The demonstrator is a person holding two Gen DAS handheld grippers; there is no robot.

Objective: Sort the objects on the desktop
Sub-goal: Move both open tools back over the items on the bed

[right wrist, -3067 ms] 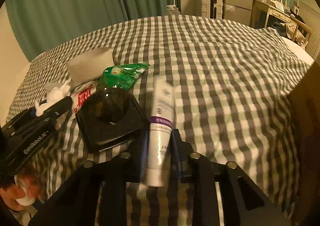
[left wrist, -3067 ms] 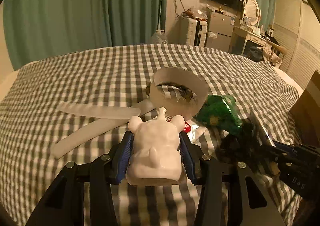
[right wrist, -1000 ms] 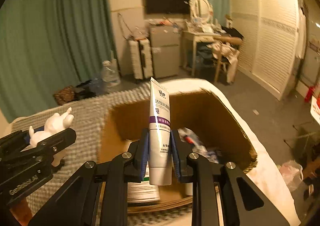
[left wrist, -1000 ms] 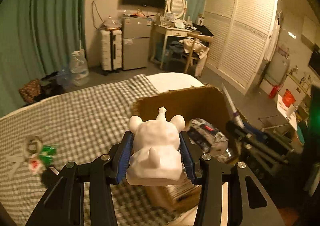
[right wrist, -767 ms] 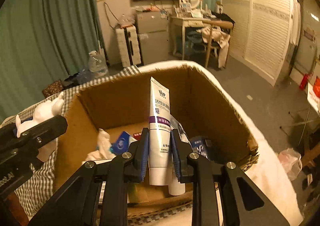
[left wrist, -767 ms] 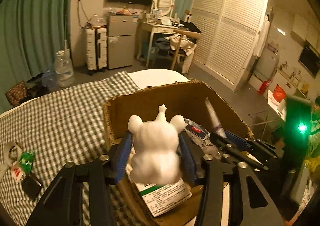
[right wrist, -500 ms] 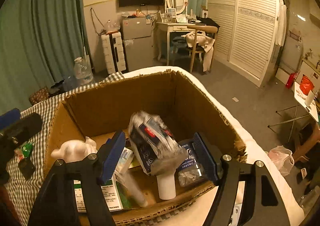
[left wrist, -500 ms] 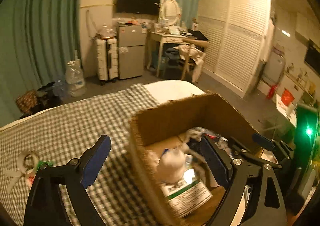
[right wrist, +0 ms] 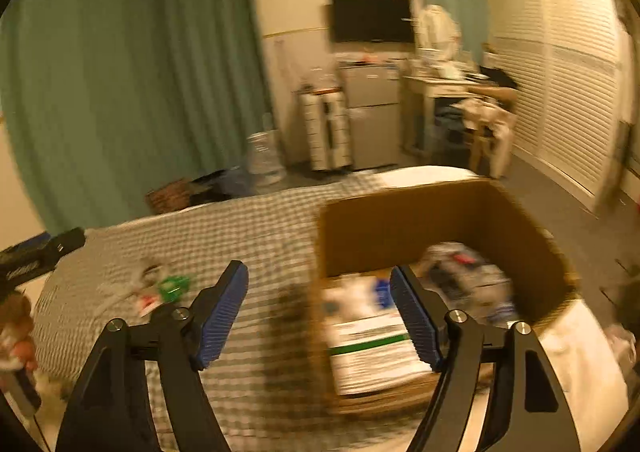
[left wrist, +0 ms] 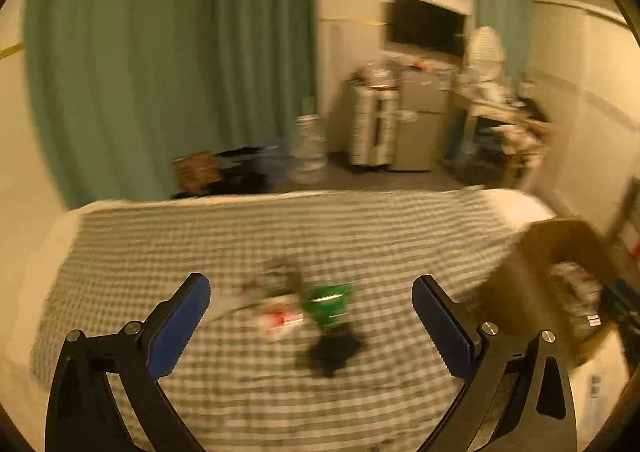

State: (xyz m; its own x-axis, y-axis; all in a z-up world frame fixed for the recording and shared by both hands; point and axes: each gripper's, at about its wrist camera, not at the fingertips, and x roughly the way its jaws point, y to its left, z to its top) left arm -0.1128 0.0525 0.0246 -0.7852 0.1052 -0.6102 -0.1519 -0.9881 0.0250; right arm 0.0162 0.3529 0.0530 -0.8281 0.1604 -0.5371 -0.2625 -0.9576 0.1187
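Both views were smeared with motion blur; the left tool (left wrist: 310,302) hung above the checked bed (left wrist: 200,252) with its blue-padded fingers (left wrist: 176,332) spread wide and nothing between them; the right tool (right wrist: 318,298) was likewise spread and empty, poised over the near left edge of the cardboard box (right wrist: 400,228), one finger over the bedcover and the other over the box's inside.

In the left view the things left on the bed lay in a loose cluster between the fingers: a green packet (left wrist: 326,302), a white packet with red print (left wrist: 280,318) touching its left side, a dark flat object (left wrist: 334,350) just below the green one, and a pale blurred shape (left wrist: 276,272) above them that I could not make out; the box (left wrist: 532,252) showed at the right edge, well apart from the cluster.

In the right view the box stood open on the bed's right end; inside lay a white carton with a green stripe (right wrist: 372,352) at the near side, a crinkled silvery packet (right wrist: 464,272) toward the right wall, and smaller white and blue items (right wrist: 360,292) behind the carton, too blurred to name; the green packet (right wrist: 174,288) and its neighbours sat far to the left on the cover; the left tool's dark body (right wrist: 40,252) reached in at the left edge.
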